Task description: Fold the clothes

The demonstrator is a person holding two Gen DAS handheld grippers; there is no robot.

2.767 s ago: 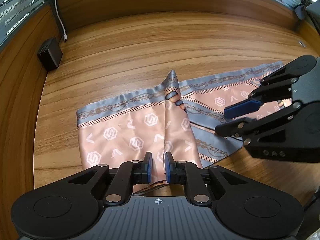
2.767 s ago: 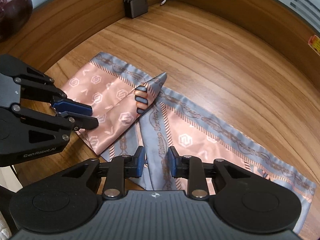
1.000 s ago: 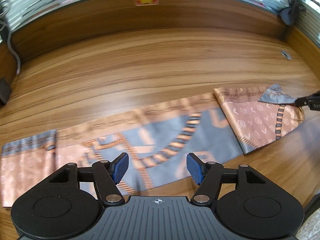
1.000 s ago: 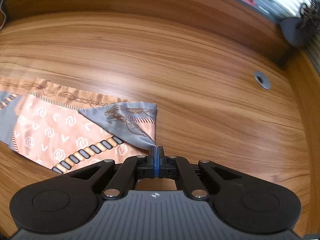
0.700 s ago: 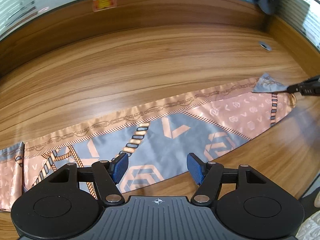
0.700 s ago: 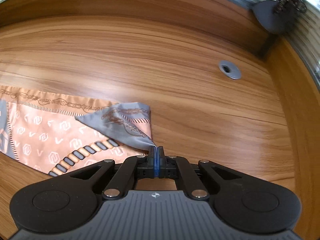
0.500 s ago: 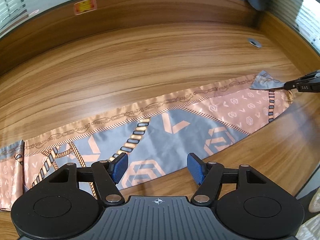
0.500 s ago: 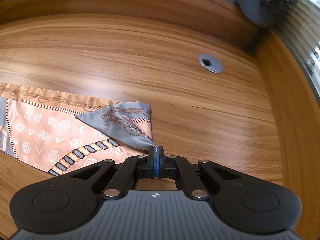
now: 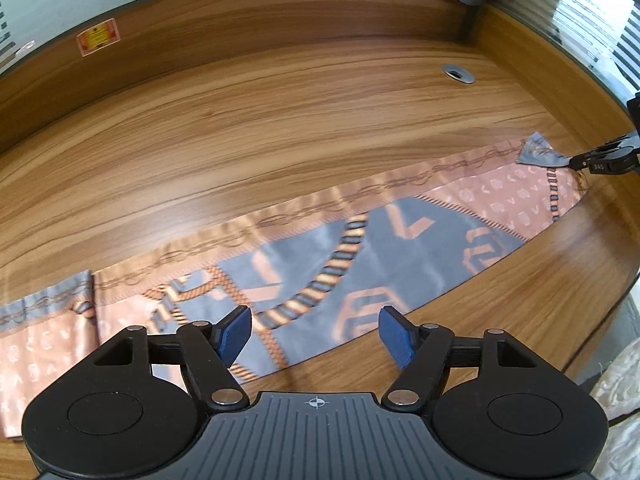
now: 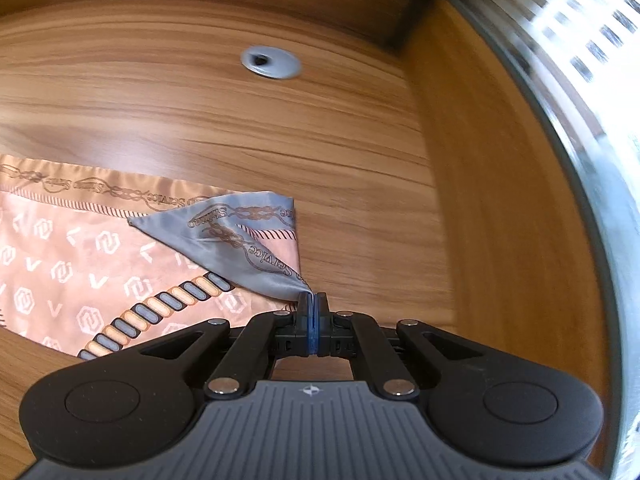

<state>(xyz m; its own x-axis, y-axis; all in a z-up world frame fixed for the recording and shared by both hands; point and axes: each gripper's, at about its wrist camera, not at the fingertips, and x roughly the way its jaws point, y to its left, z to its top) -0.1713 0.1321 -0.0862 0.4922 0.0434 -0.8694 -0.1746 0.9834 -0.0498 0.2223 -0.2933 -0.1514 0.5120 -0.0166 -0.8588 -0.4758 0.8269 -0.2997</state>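
Scarf stretched across the desk
Right gripper (image 10: 312, 312) pinches the scarf (image 9: 400, 248) corner on the desk (image 9: 280, 120); left gripper (image 9: 314, 332) gapes empty, lower centre.

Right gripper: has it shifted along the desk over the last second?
Yes. The right gripper, shut on the scarf corner, has moved rightward: the desk grommet slid from far right toward centre of its view.

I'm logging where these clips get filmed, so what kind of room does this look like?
Probably an office. The scarf lies on a wood desk with a cable grommet set into it, raised wooden edging, and striped frosted glass partitions behind. It does not look like a home laundry space.
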